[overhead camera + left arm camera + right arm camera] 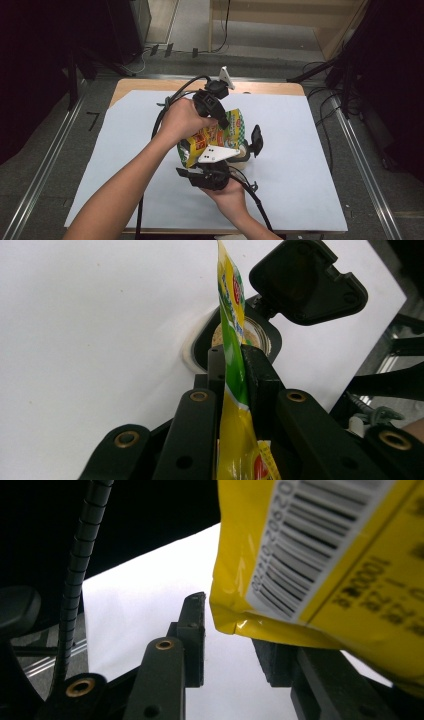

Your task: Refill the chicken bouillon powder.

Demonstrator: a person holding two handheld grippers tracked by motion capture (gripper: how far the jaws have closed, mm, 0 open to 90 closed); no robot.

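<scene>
**A:** What do I have nearest to me?

**B:** My right gripper (212, 175) sits closest, low in the high view, held in the right hand (231, 192). In the right gripper view its jaws stand spread, with the lower corner of the yellow snack pouch (320, 570) hanging just above the gap. No pad presses on it there.

**A:** And a little farther off?

**B:** My left gripper (232, 370) comes down from above the white worktop (300, 150). Its jaws are pressed together on the pouch's thin sealed edge (231, 340), pinching it so the pouch hangs in the air over the middle of the worktop.

**A:** How will the pouch handle?

**B:** I judge it light, soft and crinkly, with slick film that could slide out of a loose pinch. The flat seam is the safest place to hold; squeezing the puffed body may crush what is inside.

**A:** What does each view add?

**B:** The left gripper view shows, beyond the pouch, a round container (240, 337) with its black hinged lid (307, 280) flipped open. The right gripper view shows the barcode side. The high view shows both hands and the pouch's printed front (220, 135).
</scene>
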